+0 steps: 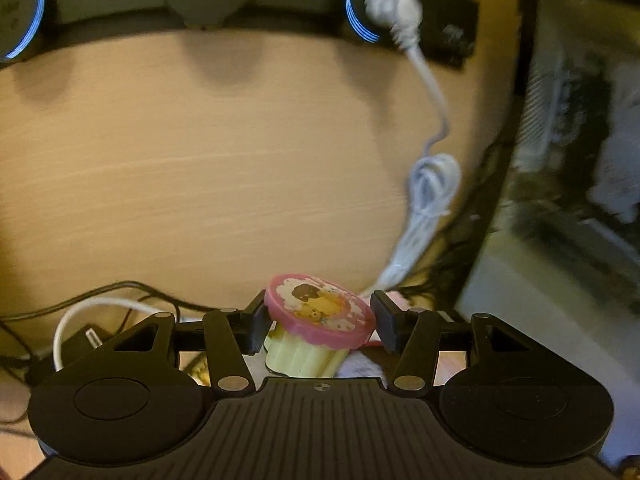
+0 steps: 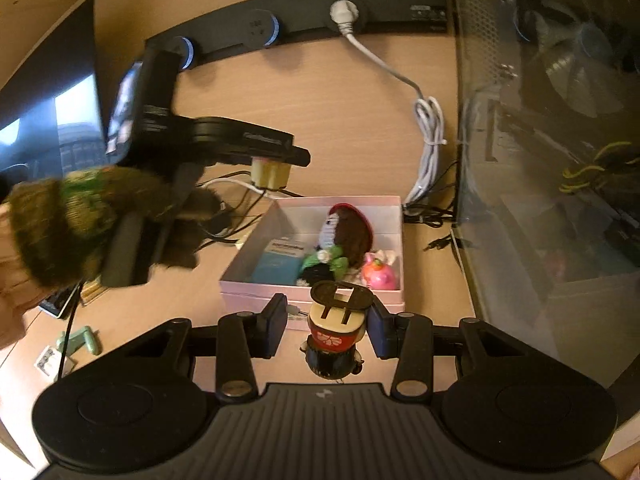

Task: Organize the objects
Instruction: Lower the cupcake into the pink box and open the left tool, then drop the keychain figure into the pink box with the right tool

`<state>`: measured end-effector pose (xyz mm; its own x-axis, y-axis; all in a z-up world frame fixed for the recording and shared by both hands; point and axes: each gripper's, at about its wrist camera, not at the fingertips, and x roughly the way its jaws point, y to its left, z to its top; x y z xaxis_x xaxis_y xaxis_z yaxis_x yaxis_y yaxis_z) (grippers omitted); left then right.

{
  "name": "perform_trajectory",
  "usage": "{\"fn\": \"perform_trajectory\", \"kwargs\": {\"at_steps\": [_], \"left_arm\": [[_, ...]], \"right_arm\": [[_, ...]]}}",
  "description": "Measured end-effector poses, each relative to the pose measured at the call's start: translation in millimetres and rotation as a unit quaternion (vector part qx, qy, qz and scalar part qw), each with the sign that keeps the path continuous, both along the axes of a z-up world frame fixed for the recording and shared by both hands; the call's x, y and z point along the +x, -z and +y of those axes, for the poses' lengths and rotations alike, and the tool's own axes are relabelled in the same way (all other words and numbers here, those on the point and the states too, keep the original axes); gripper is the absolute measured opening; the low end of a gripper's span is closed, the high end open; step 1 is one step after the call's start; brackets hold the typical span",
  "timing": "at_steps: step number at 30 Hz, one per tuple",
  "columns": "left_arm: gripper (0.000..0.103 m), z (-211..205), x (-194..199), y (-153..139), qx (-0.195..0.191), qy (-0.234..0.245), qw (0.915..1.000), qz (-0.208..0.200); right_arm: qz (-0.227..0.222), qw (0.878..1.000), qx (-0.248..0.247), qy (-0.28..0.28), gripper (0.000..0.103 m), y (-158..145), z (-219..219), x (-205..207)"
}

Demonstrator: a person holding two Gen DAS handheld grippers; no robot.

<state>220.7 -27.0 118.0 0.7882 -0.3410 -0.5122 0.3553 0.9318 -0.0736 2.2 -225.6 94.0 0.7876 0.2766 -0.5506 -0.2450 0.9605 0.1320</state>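
Note:
My left gripper is shut on a small pudding-shaped toy cup with a pink picture lid, held above the desk. In the right wrist view the left gripper holds that yellow cup above and left of the pink box. My right gripper stands around a small wooden doll figure with a dark hat, at the box's near wall; its pads look close to the doll. The box holds a crocheted doll, a blue packet and a pink toy.
A black power strip with a white plug and coiled white cable runs along the back. A glass-sided computer case stands at the right. Black cables lie left of the box. A monitor is at the left.

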Motion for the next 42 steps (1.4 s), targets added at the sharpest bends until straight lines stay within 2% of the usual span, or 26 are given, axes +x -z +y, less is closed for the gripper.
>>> {"fn": "perform_trajectory", "kwargs": {"at_steps": [6, 10, 13, 15, 17, 19, 20, 21, 23, 25, 28, 31, 34, 38, 41, 42], "left_arm": [[0.058, -13.1, 18.7, 40.0, 0.042, 0.019, 0.9985, 0.030], [0.058, 0.3, 24.0, 63.2, 0.019, -0.018, 0.9979, 0.059], [0.058, 10.9, 22.8, 64.4, -0.004, -0.030, 0.9982, 0.051], [0.058, 14.1, 18.1, 59.5, -0.006, -0.029, 0.9991, 0.029], [0.058, 5.2, 15.7, 59.9, 0.034, 0.009, 0.9989, 0.032], [0.058, -10.4, 14.5, 67.3, 0.105, 0.043, 0.9917, 0.061], [0.058, -14.6, 9.6, 70.4, 0.129, 0.052, 0.9889, 0.052], [0.058, -15.5, 4.4, 72.5, 0.136, 0.060, 0.9879, 0.043], [0.058, -9.0, -1.1, 74.0, 0.113, 0.054, 0.9913, 0.041], [0.058, 3.5, -4.0, 72.0, 0.070, 0.031, 0.9966, 0.030], [0.057, 23.6, -15.4, 62.2, 0.030, 0.000, 0.9995, 0.012], [0.058, 46.4, -36.3, 46.2, -0.026, -0.022, 0.9994, 0.011], [0.058, 66.8, -70.8, 40.8, -0.072, -0.029, 0.9964, 0.035], [0.057, 94.4, -122.4, 51.6, -0.098, -0.040, 0.9911, 0.081], [0.057, 119.6, -159.9, 60.7, -0.095, -0.060, 0.9878, 0.108], [0.057, 127.1, -170.3, 62.6, -0.090, -0.070, 0.9869, 0.114]], "right_arm": [[0.004, 1.000, 0.001, 0.003, 0.041, 4.7, -8.4, 18.2], [0.012, 1.000, -0.003, -0.010, 0.041, 10.2, -5.0, 26.9], [0.020, 1.000, 0.000, -0.018, 0.041, 15.1, -3.4, 31.3], [0.028, 0.999, 0.001, -0.018, 0.041, 18.5, -3.0, 35.3], [0.033, 0.999, 0.000, -0.019, 0.041, 20.5, -2.3, 39.1], [0.034, 0.999, -0.002, -0.023, 0.041, 20.2, -0.1, 42.2], [0.034, 0.999, -0.003, -0.026, 0.041, 19.7, 1.8, 44.4], [0.033, 0.999, -0.005, -0.028, 0.041, 19.1, 3.9, 46.2], [0.032, 0.999, -0.008, -0.031, 0.041, 17.6, 8.9, 48.7], [0.033, 0.999, -0.007, -0.032, 0.041, 16.1, 13.0, 48.7], [0.035, 0.999, -0.010, -0.032, 0.041, 13.7, 16.9, 47.5], [0.026, 0.999, -0.015, -0.028, 0.042, 8.6, 18.8, 48.2], [0.002, 1.000, -0.016, -0.023, 0.042, -7.9, 22.1, 56.1], [-0.057, 0.998, -0.009, -0.015, 0.042, -42.3, 39.0, 84.8], [-0.108, 0.994, -0.007, -0.014, 0.042, -59.7, 63.2, 113.6], [-0.120, 0.993, -0.015, -0.010, 0.046, -62.4, 72.1, 123.1]]}}
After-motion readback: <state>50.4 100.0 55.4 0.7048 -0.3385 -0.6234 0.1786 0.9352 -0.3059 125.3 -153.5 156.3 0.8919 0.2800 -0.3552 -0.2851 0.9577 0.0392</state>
